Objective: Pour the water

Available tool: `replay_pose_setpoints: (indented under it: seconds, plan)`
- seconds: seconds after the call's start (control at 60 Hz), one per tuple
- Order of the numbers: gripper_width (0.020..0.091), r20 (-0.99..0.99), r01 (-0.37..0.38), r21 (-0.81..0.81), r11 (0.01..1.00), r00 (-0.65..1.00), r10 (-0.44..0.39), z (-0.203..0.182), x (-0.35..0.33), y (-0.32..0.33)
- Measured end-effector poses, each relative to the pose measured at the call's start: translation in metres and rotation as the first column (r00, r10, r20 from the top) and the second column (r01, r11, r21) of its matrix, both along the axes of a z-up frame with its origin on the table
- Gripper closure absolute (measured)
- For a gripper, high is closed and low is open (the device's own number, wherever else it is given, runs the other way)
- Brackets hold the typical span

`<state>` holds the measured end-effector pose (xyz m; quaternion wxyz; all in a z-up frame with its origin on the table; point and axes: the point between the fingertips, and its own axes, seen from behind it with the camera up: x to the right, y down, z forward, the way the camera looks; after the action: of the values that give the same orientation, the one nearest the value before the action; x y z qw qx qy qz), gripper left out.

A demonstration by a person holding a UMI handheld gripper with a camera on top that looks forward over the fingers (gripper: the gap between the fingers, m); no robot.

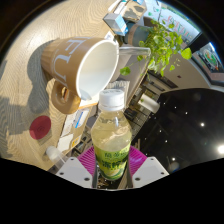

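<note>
In the gripper view, the hand-held gripper [112,172] is clenched on a bottle [112,135], its pads pressing both sides. The white-capped bottle stands upright between the fingers. Just beyond it, a mug [82,68] lies tilted with its white mouth facing the bottle, over the wooden bench [25,110]. A plant [163,45] stands farther back.

The claw [113,172] has no room left between its fingers, which press on the bottle [112,140], and a tilted tan mug [82,68] hangs just beyond the white cap, barring the way straight ahead. On the tabletop [25,95], a small magenta lid [40,127] lies off to one side of the bottle with bare wood around it. A leafy plant [165,45] and clutter stand farther off beside a dark surface [190,125].
</note>
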<state>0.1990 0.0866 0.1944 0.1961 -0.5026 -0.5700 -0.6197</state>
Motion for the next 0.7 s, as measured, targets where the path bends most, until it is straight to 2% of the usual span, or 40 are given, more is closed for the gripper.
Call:
replay_pose_setpoints:
  seconds: [0.183,0.283,0.4,0.55,0.7]
  plan:
    - [0.0713,-0.118,-0.02,0.011,1.0,0.993,0.021,0.005,-0.008,-0.003]
    - [0.0711,-0.326,0.01,0.039,0.999,0.945,0.003,0.01,-0.007,-0.008]
    - [0.0709,-0.603,0.06,0.078,0.995,0.797,-0.001,0.025,-0.003,-0.016]
    - [0.0709,-0.91,0.133,0.08,0.988,0.413,0.018,0.041,0.009,-0.023]
    - [0.0707,-0.999,0.189,-0.032,0.981,-0.028,-0.027,0.022,0.025,-0.032]
